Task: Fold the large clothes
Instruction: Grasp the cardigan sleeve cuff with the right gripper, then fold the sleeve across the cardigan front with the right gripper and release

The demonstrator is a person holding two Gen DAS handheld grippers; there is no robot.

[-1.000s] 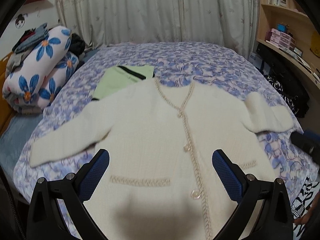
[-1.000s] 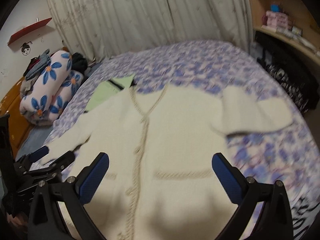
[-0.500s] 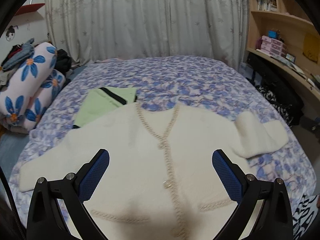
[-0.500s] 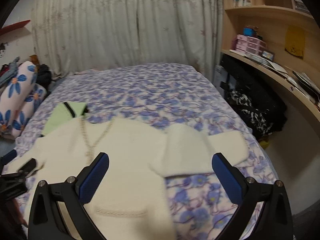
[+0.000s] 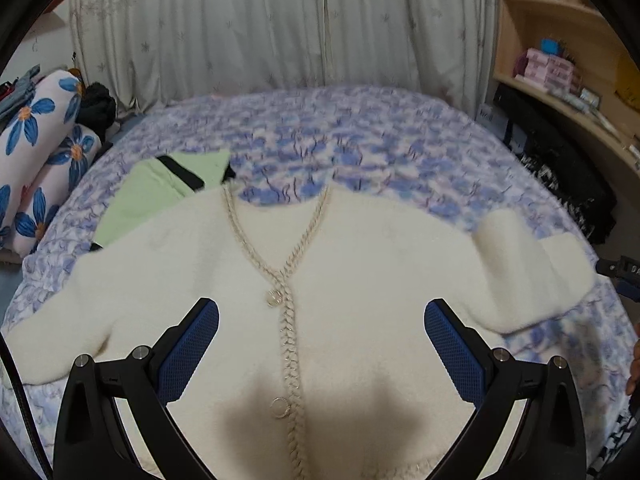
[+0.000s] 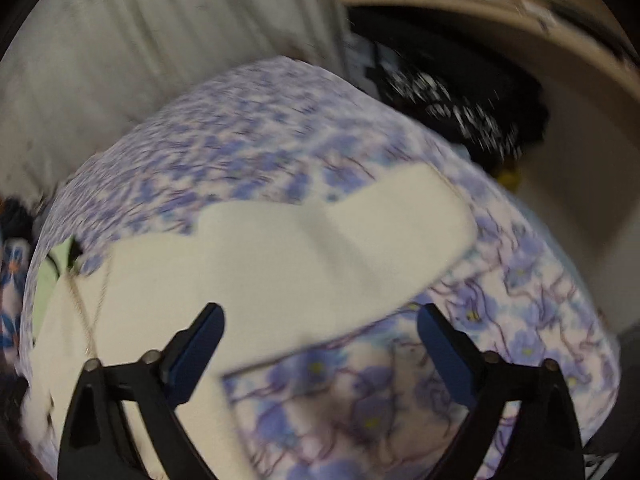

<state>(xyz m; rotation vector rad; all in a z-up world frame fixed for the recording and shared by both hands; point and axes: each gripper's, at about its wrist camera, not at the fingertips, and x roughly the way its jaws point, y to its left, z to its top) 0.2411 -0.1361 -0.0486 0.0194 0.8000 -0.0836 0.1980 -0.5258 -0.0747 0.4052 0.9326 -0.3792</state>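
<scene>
We see a cream cardigan (image 5: 360, 280) lying front-up and spread flat on the bed (image 5: 360, 136), which has a blue-and-lilac floral cover. Its braided trim (image 5: 290, 344) runs down the middle from the V-neck at 12 o'clock, with two round buttons on it. One sleeve reaches out to 9 o'clock in the left wrist view. The other sleeve (image 6: 360, 236) is doubled back on itself at 3 o'clock, near the bed's edge.

The left tool (image 5: 322, 344) hangs above the cardigan's chest, its blue pads spread wide, nothing between them and no contact with the knit that we can see. The right tool (image 6: 320, 344) sits over the folded sleeve and the bare cover just beside it; its jaws are closing but stand well apart, and the pads are clear of the cloth. That view is smeared with blur, so fine detail is lost. Its tip also shows at 3 o'clock in the left wrist view.

A pale green garment (image 5: 160, 196) with a black strip lies at 11 o'clock, partly under the cardigan's shoulder. Rolled flowered bedding (image 5: 36, 152) is stacked at 9 o'clock off the bed. Curtains (image 5: 280, 28) hang at 12 o'clock, wooden shelves (image 5: 560, 64) at 2 o'clock.
</scene>
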